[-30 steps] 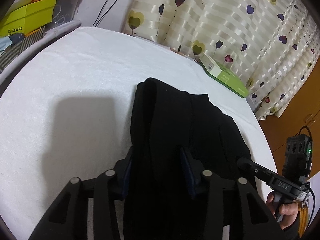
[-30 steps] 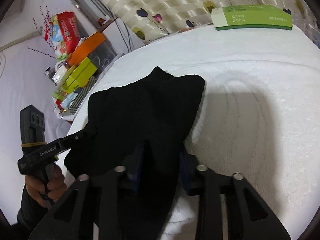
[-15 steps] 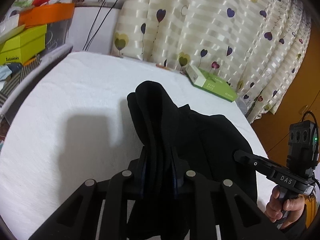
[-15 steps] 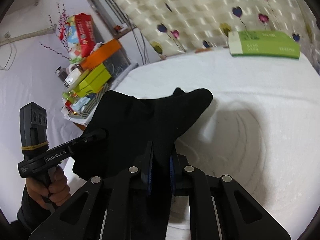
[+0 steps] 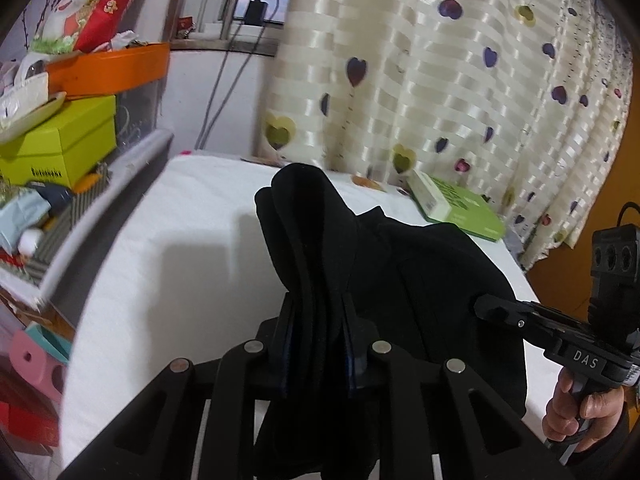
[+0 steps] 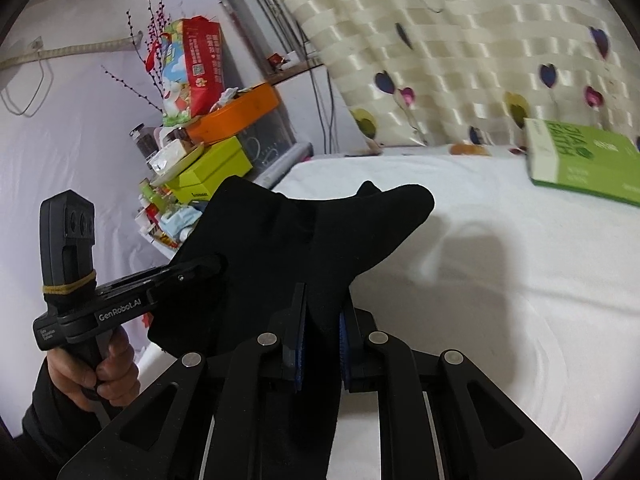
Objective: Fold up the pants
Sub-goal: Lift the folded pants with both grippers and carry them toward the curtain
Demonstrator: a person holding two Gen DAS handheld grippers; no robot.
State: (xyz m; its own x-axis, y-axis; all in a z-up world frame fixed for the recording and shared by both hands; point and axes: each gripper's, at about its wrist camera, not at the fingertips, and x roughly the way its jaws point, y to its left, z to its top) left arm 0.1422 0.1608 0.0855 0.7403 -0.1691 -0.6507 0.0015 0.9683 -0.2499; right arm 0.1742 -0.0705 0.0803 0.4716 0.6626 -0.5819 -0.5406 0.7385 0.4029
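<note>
**Pants up between both grippers, fold to come**

White bench (image 5: pixel 192 240) spreads below. The black pants (image 5: pixel 400 264) hang above it, long axis running 12 to 6. Left hand-held gripper (image 5: pixel 316 320) is clamped on one bunched edge, right hand-held gripper (image 6: pixel 322 320) pinching the other, both equally near. Green box (image 6: pixel 580 164) sits at 2 o'clock, well apart; the landing zone looks free.

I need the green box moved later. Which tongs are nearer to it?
Right. The right tongs grip the black pants on the green box side; the left tongs grip farther away.
</note>
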